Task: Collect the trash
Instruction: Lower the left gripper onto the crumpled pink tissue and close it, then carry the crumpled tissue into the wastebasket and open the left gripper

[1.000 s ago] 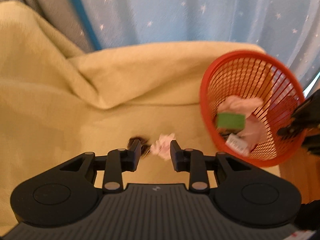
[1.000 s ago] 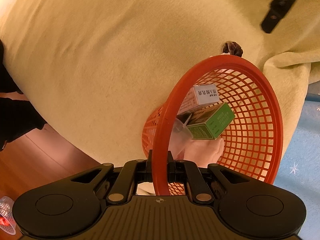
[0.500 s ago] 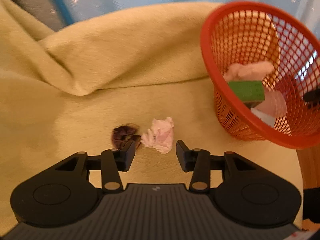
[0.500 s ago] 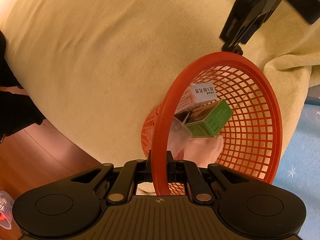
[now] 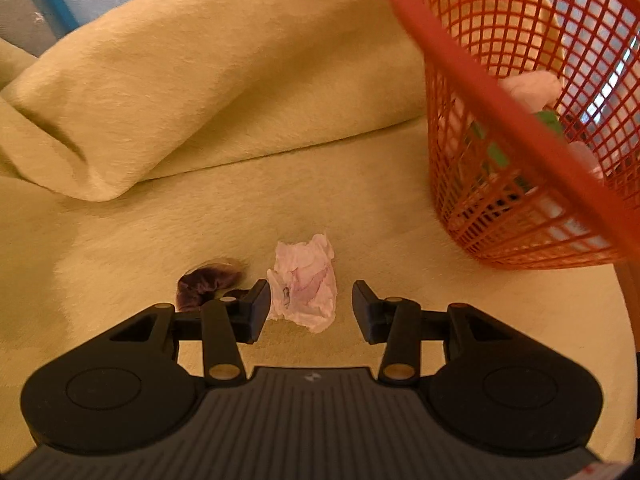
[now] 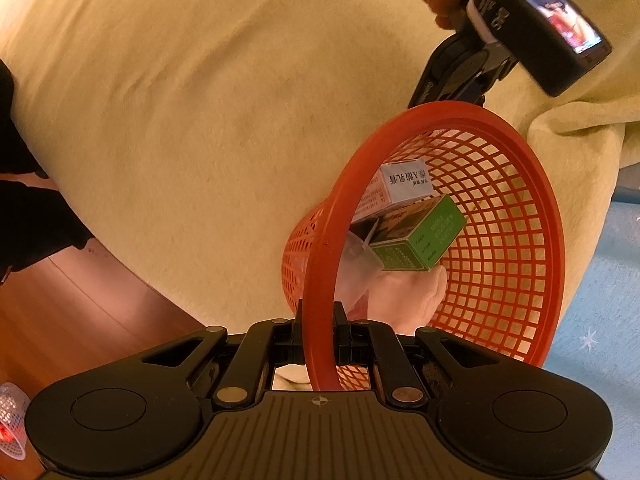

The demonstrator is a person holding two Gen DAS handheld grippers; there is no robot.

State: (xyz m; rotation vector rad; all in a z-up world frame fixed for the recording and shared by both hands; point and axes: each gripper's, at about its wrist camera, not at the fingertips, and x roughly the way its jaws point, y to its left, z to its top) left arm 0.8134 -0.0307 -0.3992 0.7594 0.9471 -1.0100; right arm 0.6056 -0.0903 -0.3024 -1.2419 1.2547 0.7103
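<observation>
Grabbing: pink tissue wad [image 5: 306, 285], lying on blanket [image 5: 200, 100].
Dark scrap [image 5: 206, 285]: just outside L finger, keep it out of the pinch.
L gripper [image 5: 311, 307]: spread, wad btwn tips nearer L finger; nudge right, drop, squeeze.
R gripper [image 6: 319, 334]: pinching red basket [image 6: 500, 240] rim; hold it steady.

We see a matt, fuzzy pale-yellow cloth blanket [image 5: 248, 92] under a crumpled pink-white paper tissue [image 5: 306, 286] and what may be a dark purple velvety scrap [image 5: 206, 282], beside a smooth, slightly glossy red plastic mesh basket [image 6: 516, 216] holding a printed green cardboard box [image 6: 416, 240].
</observation>
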